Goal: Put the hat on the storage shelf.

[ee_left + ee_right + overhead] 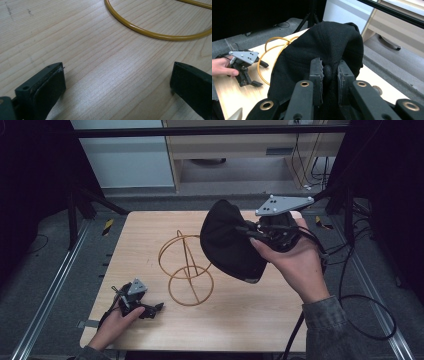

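Observation:
A black fabric cap (227, 242) hangs above the right half of the wooden table (240, 320). My right gripper (246, 229) is shut on a fold of it. In the right gripper view the two jaws pinch that fold (330, 68), and the cap (322, 42) bulges beyond them. A gold wire stand (190, 265) made of two rings stands mid-table, just left of the cap. My left gripper (156, 310) rests on the table at the front left, open, its jaws pointing towards the stand. Between its wide-apart jaws (117, 80) lies bare wood, with the stand's lower ring (150, 34) beyond.
Black cables (370, 320) trail off the table's right side onto the floor. Dark frame posts (75, 215) stand at both back corners, and a pale cabinet (240, 150) stands behind the table. Metal rails (50, 290) run along the floor on each side.

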### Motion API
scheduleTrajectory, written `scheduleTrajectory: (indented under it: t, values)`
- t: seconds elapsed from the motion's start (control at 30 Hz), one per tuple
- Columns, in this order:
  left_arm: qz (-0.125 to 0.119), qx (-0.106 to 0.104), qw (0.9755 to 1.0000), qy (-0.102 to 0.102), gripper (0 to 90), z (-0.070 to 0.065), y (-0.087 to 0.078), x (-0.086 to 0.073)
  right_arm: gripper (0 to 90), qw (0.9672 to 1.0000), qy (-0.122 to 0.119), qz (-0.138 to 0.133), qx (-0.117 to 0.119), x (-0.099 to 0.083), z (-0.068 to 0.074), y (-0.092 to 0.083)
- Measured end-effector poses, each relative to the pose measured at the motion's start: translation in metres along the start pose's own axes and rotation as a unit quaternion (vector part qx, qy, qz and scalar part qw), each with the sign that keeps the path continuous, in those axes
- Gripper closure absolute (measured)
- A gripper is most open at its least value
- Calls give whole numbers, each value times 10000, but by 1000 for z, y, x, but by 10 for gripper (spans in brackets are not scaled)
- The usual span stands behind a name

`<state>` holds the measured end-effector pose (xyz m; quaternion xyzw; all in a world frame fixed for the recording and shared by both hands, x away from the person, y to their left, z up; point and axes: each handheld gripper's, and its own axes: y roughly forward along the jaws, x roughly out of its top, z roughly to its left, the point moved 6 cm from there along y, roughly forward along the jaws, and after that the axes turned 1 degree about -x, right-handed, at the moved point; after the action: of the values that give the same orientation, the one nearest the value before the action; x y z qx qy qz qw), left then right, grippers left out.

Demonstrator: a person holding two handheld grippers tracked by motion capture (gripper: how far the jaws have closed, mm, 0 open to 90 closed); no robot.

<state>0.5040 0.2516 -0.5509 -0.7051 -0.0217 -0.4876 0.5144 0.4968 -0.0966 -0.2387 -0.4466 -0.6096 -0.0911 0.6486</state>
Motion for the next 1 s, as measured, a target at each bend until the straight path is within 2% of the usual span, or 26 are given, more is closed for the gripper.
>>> scheduleTrajectory:
  t: [0.17,0.57,1.0]
  values:
    - [10,-2,10000,1,0,0,0,0,782,9999,-56,-48,119,12,3,5]
    - [3,-1,10000,-10,0,0,0,0,781,9992,-128,90,381,31,16,32]
    - [11,10,10000,-1,0,0,0,0,780,9977,-184,185,618,45,29,56]
